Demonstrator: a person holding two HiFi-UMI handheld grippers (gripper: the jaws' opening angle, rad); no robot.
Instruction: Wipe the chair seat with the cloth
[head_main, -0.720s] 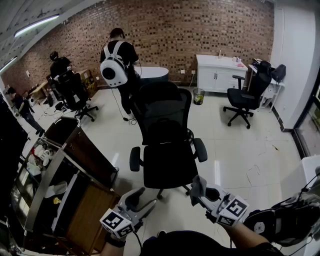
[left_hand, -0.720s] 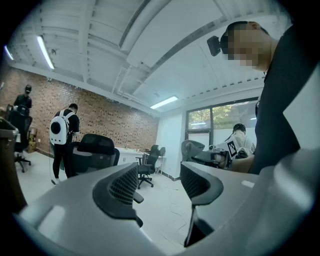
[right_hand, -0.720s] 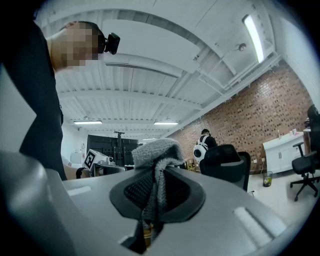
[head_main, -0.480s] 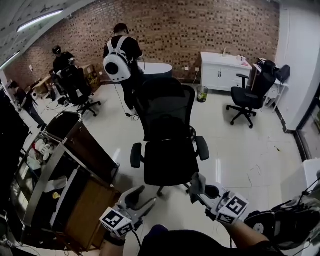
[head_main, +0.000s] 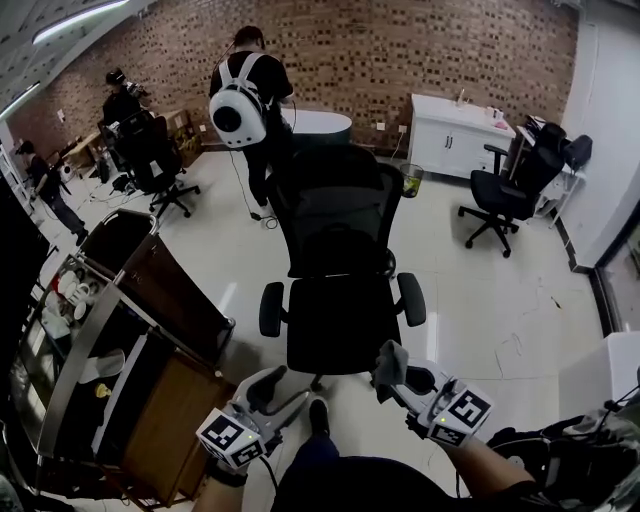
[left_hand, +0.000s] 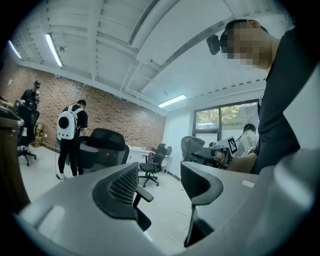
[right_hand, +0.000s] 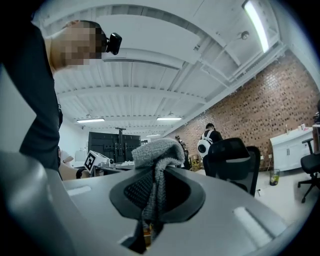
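The right gripper (right_hand: 157, 195) pinches the grey cloth (right_hand: 156, 150) by its bunched fold; it looks soft, light, floppy. The left gripper (left_hand: 159, 182) gapes empty, chair seat (head_main: 342, 325) at twelve o'clock.

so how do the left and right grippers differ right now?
Fingers: the left gripper has its fingers apart, while the right gripper has them closed.
Load: the left gripper holds nothing, while the right gripper clamps a grey cloth that bunches above its fingers.
Shared: in the head view both sit in front of the chair seat, and neither touches it.
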